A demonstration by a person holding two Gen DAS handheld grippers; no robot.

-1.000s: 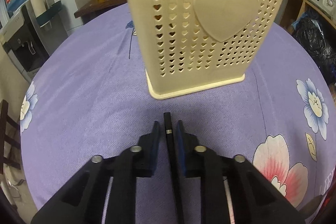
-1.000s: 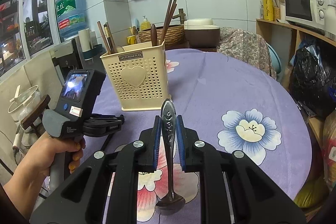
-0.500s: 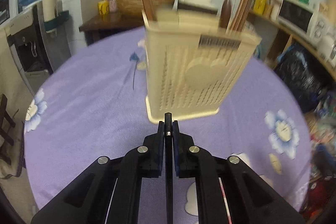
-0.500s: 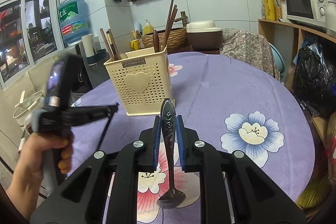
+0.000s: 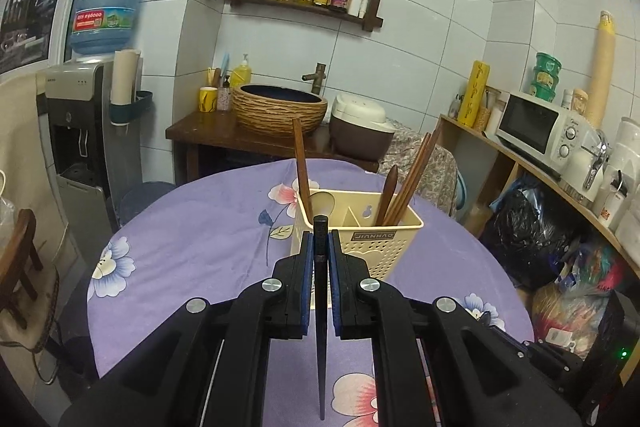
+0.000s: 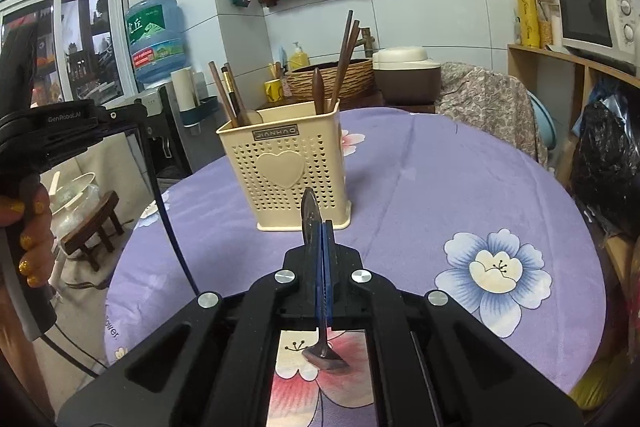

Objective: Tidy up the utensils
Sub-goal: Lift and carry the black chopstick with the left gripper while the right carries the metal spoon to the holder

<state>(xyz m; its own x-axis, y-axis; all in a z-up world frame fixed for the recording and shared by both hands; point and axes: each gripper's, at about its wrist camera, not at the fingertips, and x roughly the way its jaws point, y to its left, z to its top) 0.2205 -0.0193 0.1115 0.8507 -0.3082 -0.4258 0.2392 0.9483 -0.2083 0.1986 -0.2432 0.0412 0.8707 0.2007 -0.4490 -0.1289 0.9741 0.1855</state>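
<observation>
Our left gripper (image 5: 321,245) is matte black plastic, with two angular fingers ending in flat plates lined with blue pads (image 5: 306,267). Round silver screws (image 5: 272,283) mark each finger's joints, and triangular cut-outs open the broad rear links. Our right gripper (image 6: 322,233) has the same build: black links, blue lining, silver screws (image 6: 285,277). From the right wrist we see our left hand (image 6: 30,227), bare-skinned with glittery gold nail polish, beside white "GenRobot.AI" lettering (image 6: 64,117) and a thin black cable (image 6: 170,227).
</observation>
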